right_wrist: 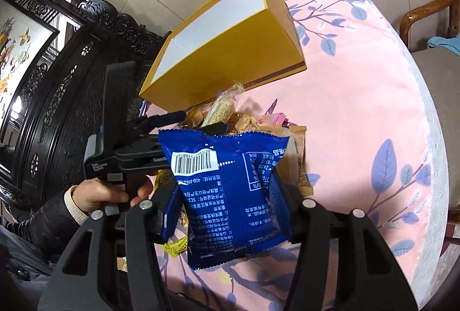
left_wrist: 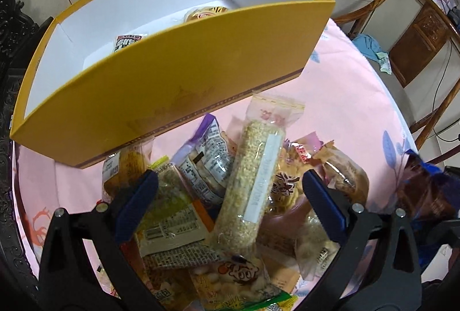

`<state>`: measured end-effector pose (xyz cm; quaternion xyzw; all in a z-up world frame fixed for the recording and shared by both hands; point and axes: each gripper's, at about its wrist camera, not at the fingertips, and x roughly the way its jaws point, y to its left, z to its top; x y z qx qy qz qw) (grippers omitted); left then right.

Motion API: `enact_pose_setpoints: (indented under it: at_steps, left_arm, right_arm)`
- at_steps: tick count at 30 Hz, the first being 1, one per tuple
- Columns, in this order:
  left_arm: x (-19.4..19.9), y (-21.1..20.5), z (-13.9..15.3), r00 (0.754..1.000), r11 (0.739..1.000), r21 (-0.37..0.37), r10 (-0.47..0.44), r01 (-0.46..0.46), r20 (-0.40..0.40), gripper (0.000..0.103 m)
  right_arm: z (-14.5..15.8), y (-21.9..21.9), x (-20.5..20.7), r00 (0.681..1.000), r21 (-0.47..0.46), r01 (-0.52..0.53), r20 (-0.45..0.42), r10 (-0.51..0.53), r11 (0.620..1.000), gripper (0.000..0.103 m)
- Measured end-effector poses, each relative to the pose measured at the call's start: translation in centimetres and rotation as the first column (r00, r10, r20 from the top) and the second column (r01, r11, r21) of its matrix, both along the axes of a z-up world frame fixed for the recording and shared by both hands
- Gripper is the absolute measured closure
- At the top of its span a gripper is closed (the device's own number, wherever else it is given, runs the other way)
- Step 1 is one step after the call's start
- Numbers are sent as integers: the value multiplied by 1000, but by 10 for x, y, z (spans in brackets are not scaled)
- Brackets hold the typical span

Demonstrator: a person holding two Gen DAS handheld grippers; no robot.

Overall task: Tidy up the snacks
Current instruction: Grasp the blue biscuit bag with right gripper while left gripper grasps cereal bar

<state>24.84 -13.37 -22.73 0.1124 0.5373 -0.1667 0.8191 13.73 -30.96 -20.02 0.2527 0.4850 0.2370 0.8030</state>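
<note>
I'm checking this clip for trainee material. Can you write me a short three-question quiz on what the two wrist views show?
1. True or false: the right gripper is shut on a glossy blue foil snack packet.
2. Where does the open yellow cardboard box with a white inside stand relative to the heap of wrapped snacks?
A. beyond it
B. on top of it
C. off the table
3. Fill in: the left gripper hangs over the heap with its jaws ____.

Key
1. True
2. A; it rests on the pink flowered tablecloth, and a few packets already lie inside.
3. Open; nothing is pinched between its blue pads.
</note>
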Motion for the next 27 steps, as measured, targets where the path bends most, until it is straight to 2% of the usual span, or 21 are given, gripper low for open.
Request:
enact_pose_setpoints:
  at_steps: [1, 3, 5, 7, 11, 15, 20, 27]
  left_arm:
    - [-1, -1, -2, 1000, 1000, 3, -4, 4, -1, 3]
    - [-2, -4, -5, 1000, 1000, 6, -17, 17, -10, 23]
    - [-1, -8, -14, 998, 1000, 18, -25, 26, -55, 60]
    - [-1, -8, -19, 998, 1000, 24, -18, 19, -55, 62]
    - [-6, -6, -14, 999, 1000, 15, -22, 23, -35, 74]
    - [-10, 8, -6, 999, 997, -68, 17, -20, -40, 74]
    - [-20, 29, 20, 997, 984, -160, 77, -79, -21, 74]
    - [-38, 60, 63, 989, 967, -222, 140, -128, 39, 74]
  right_arm:
    - [0, -1, 0, 1000, -1, 2, 1, -2, 1000, 47]
    - [1, -2, 1, 1000, 5, 8, 3, -8, 1000, 47]
    - [3, -3, 0, 1000, 0, 12, 9, -12, 1000, 47]
    - [4, -4, 0, 1000, -3, 19, 12, -19, 1000, 47]
    - [7, -7, 0, 999, 2, 34, 18, -34, 999, 48]
    - [14, -8, 1, 998, 2, 52, 34, -52, 999, 48]
    - [24, -6, 3, 997, 4, 58, 54, -58, 998, 48]
    - [42, 3, 11, 996, 5, 39, 79, -39, 999, 48]
